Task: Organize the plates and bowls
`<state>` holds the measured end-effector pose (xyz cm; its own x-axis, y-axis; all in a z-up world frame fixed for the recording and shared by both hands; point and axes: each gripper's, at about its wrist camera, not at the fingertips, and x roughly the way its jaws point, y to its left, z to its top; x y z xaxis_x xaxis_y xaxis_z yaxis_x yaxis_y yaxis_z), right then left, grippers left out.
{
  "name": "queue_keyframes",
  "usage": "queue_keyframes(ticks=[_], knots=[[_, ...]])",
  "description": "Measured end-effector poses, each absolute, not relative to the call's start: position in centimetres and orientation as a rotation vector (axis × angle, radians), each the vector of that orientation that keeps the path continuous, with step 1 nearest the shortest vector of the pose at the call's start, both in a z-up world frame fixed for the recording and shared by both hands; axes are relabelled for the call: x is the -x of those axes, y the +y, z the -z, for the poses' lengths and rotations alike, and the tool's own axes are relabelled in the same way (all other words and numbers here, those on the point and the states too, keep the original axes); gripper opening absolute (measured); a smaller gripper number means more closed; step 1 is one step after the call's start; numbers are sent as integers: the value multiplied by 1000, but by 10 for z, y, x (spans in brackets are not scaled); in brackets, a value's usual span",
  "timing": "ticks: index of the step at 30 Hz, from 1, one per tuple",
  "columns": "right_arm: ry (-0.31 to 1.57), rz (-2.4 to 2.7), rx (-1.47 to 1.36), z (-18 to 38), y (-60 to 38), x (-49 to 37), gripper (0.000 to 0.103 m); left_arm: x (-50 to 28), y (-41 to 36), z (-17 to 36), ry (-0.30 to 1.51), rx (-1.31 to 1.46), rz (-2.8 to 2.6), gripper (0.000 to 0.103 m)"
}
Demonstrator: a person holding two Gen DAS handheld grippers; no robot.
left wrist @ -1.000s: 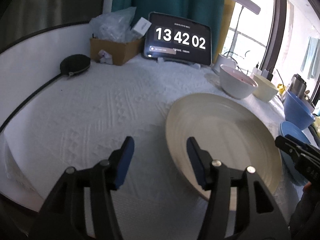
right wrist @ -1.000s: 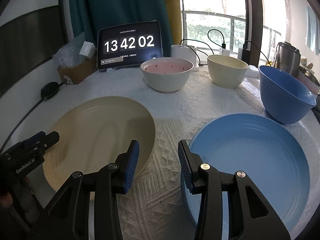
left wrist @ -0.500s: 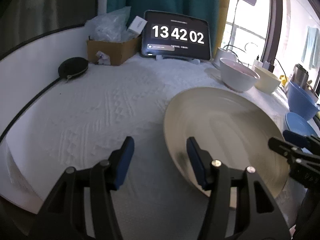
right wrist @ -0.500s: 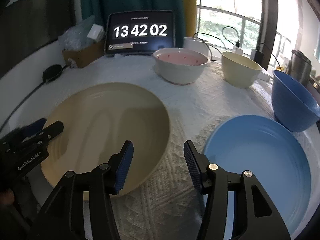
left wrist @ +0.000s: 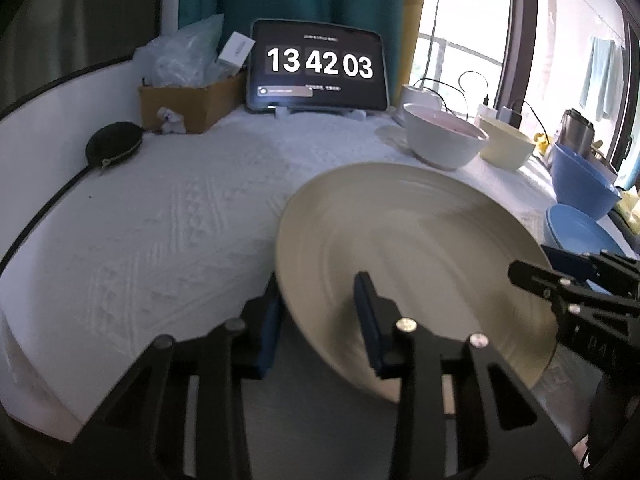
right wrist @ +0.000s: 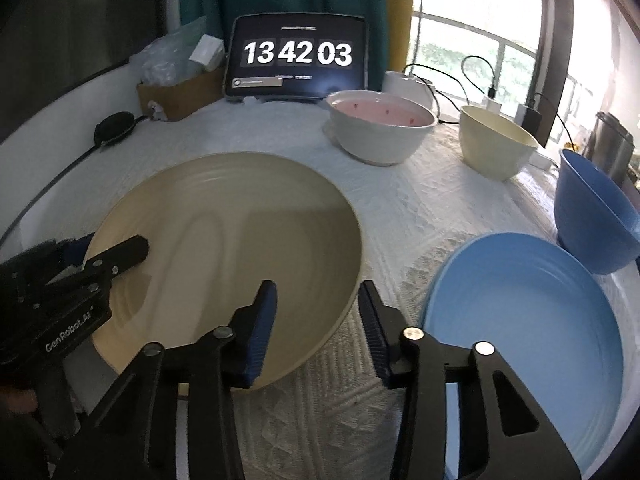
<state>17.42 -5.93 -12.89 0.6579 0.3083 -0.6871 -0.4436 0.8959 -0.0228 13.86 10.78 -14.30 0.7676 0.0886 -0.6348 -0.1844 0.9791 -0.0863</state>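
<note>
A large beige plate (left wrist: 420, 264) lies on the white tablecloth; it also shows in the right wrist view (right wrist: 232, 240). My left gripper (left wrist: 320, 320) is open and straddles the plate's left rim, one finger outside it, one over the plate. My right gripper (right wrist: 318, 328) is open and straddles the plate's right rim. A blue plate (right wrist: 532, 320) lies to the right. A white bowl with a pink inside (right wrist: 380, 124), a cream bowl (right wrist: 496, 140) and a blue bowl (right wrist: 596, 212) stand behind.
A tablet clock (right wrist: 296, 60) stands at the back. A cardboard box with plastic bags (left wrist: 188, 96) and a black round pouch (left wrist: 114, 146) are at the back left. Cables and chargers (right wrist: 480, 88) lie by the window. A metal kettle (right wrist: 612, 148) is far right.
Both grippers have moved forward onto the beige plate: each now has its rim between the open fingers. The plate looks blurred in the left view.
</note>
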Motion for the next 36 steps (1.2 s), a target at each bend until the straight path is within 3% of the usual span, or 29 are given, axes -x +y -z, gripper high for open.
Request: queue_keyframes(ticks=[3,36], knots=[[728,-429,183,127,-62,-173,37,-138,109,142,683,159,-142,36],[627,-405,88,104,-97,-156,37,-131,82,112,645,137,-98,36]])
